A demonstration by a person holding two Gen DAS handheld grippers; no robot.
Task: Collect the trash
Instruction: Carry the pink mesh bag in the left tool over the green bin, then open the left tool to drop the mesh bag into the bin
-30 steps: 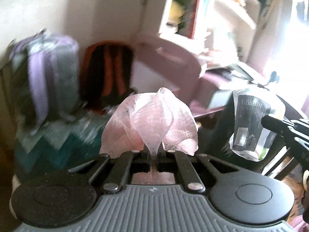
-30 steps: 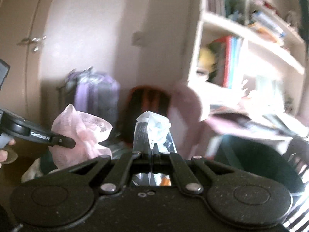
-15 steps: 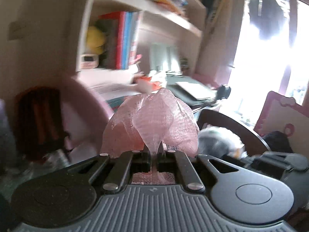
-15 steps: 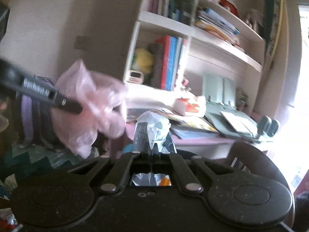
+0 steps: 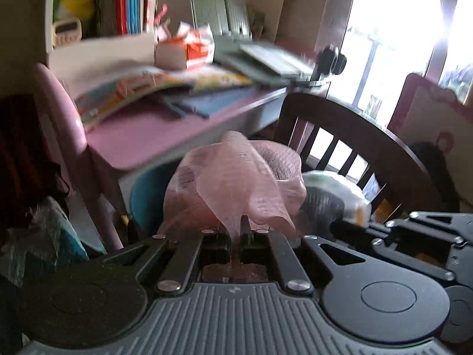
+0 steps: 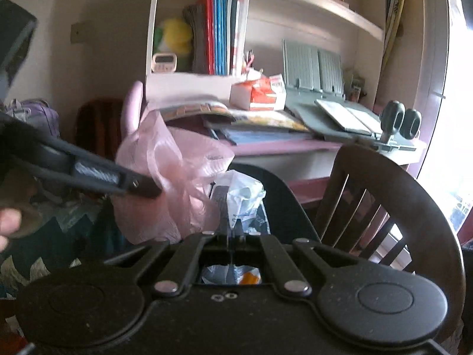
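No legible text; white lettering on left gripper (image 6: 142,188) arm blurred, unreadable.

desk clutter (image 5: 189,80) motion-blurred, wrapper (image 6: 242,201) print unreadable

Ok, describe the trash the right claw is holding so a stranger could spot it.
Start at the dark wooden chair before the pink desk. Left of it, the right claw pinches a crumpled wrapper: white, grey and black print, unlike the sheer pink bag beside it.
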